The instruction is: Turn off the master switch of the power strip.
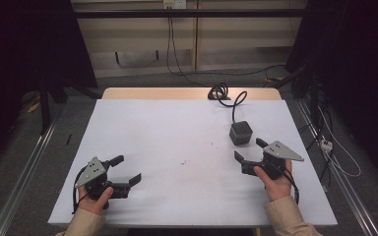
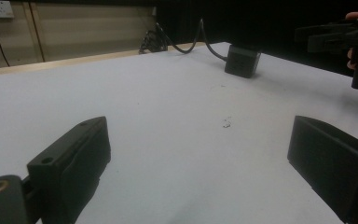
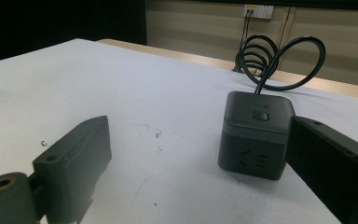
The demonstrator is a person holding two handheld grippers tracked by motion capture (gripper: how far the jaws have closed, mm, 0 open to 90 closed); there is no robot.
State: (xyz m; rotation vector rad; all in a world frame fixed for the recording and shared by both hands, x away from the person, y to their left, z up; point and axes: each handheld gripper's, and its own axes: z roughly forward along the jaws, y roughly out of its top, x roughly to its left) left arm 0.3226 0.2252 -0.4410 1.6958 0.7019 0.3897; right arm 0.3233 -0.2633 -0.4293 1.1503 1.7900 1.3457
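Probably a lab or test room, white table (image 1: 177,147), metal frame rails (image 1: 24,172), black curtains (image 1: 10,49), wall sockets (image 1: 174,4)

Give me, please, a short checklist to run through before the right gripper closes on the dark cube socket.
1. Right gripper open: ok.
2. Cube socket between its jaws: not ok; in the right gripper view it sits ahead, near one jaw.
3. Cube upright on the table: ok.
4. Cable slack, coiled at the far edge: ok.
5. Left gripper open and well apart: ok.
6. Cable's far end plugged in: cannot tell.
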